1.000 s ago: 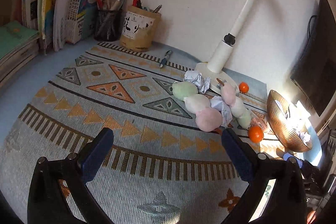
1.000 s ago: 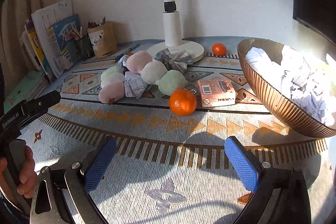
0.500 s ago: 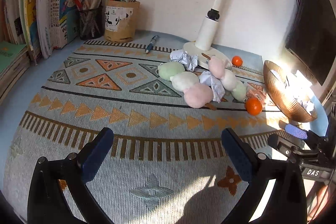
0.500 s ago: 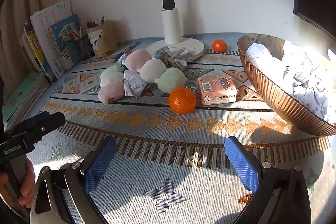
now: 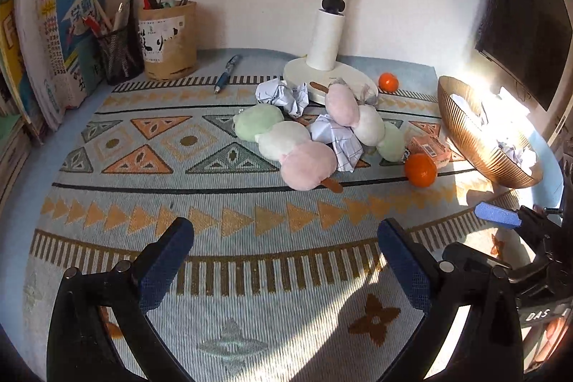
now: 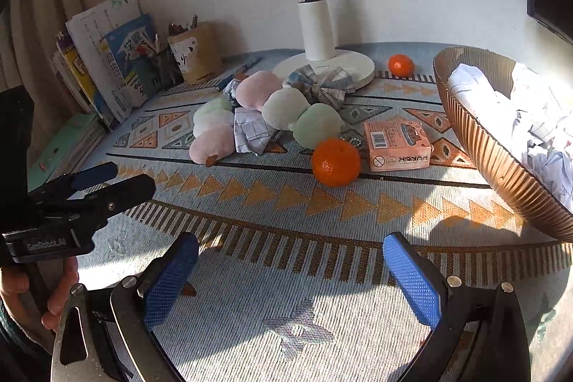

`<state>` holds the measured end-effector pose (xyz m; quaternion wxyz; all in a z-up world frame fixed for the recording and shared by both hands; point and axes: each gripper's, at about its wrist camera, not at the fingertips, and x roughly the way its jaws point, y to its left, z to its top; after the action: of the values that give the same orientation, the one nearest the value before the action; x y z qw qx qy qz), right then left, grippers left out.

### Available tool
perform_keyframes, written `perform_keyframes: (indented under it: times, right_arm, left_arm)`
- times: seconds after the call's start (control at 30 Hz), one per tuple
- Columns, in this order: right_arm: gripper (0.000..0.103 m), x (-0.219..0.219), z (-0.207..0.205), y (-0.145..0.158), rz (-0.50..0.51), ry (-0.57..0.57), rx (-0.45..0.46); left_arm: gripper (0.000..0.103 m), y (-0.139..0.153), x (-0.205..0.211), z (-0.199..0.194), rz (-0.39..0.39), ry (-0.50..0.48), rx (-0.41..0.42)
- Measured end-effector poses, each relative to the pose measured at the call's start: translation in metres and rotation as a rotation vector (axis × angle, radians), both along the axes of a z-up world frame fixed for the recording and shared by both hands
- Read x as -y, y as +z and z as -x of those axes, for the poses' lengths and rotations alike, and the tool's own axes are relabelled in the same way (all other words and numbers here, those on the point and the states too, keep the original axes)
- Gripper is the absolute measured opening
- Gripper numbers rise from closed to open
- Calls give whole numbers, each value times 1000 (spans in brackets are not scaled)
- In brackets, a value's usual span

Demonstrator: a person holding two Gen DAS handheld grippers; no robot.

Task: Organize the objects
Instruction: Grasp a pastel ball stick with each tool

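Observation:
Two plush dango skewers (image 5: 286, 145) (image 6: 286, 110) lie in the middle of the patterned mat with crumpled paper balls (image 5: 336, 138) (image 5: 283, 93) among them. An orange (image 5: 420, 169) (image 6: 336, 162) and a small pink box (image 6: 395, 145) lie beside them. A second orange (image 6: 400, 64) sits by the lamp base. A pen (image 5: 225, 77) lies near the pen holders. My left gripper (image 5: 284, 264) is open and empty over the mat's front. My right gripper (image 6: 290, 278) is open and empty, in front of the near orange.
A copper bowl (image 6: 501, 167) with crumpled paper stands at the right. A white desk lamp (image 5: 327, 38) stands at the back. Two pen holders (image 5: 168, 38) and standing books (image 5: 61, 34) are at the back left. A dark monitor (image 5: 526, 17) is at the far right.
The left gripper has swung right and drawn back, so the toys now sit centred and the right gripper shows at its right. The right gripper has moved slightly nearer the orange.

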<state>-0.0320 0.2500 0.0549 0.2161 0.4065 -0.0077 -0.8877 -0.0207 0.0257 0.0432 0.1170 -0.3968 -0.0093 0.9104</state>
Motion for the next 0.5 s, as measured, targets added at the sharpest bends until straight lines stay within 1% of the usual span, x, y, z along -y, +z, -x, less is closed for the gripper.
perform_keyframes:
  times: [0.03, 0.1, 0.13, 0.2, 0.23, 0.3, 0.33, 0.4, 0.47, 0.5]
  right_arm:
    - [103, -1, 5, 7, -12, -3, -1]
    - [103, 1, 14, 26, -78, -18, -40]
    - [103, 4, 20, 35, -132, -25, -69]
    - [103, 15, 38, 42, -259, -1, -62]
    - [103, 23, 48, 41, -298, 33, -44]
    - [103, 38, 65, 33, -334, 92, -25]
    - [103, 44, 74, 28, -349, 107, -21]
    - [102, 55, 92, 12, -399, 106, -3]
    - [94, 63, 106, -1, -429, 117, 9]
    - [92, 65, 112, -5, -437, 116, 12]
  left_arm:
    - [102, -3, -7, 12, 12, -9, 14]
    - [102, -9, -19, 36, 49, -23, 46]
    - [102, -13, -24, 47, 77, -15, 62]
    - [102, -20, -31, 65, 128, 9, 82]
    - [102, -24, -33, 71, 136, 5, 94]
    - [102, -29, -29, 77, 147, 19, 108]
    - [102, -31, -25, 77, 149, 26, 116]
    - [102, -31, -10, 74, 122, 35, 128]
    - [102, -27, 10, 69, 135, 86, 124]
    - [102, -25, 22, 66, 148, 115, 122]
